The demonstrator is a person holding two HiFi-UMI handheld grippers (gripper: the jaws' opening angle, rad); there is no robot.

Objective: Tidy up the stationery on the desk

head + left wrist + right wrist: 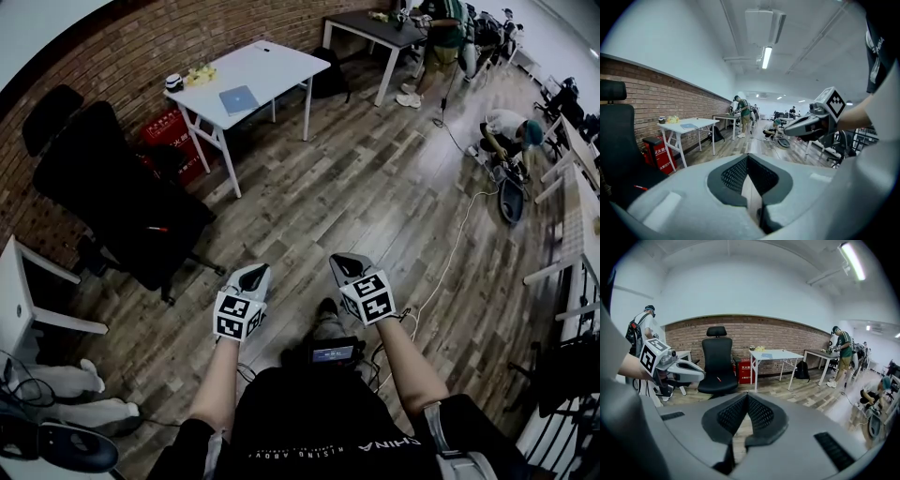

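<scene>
Both grippers hang side by side over the wooden floor, empty. My left gripper is shut with nothing between its jaws, and so is my right gripper. Far ahead stands a white desk with a blue notebook, a dark cup and some yellow items on top. A black office chair is at the left, with a red pen lying on its seat.
A red crate sits by the brick wall beside the desk. Another white table's corner is at the left edge. People work at the far right, where a white cable runs across the floor.
</scene>
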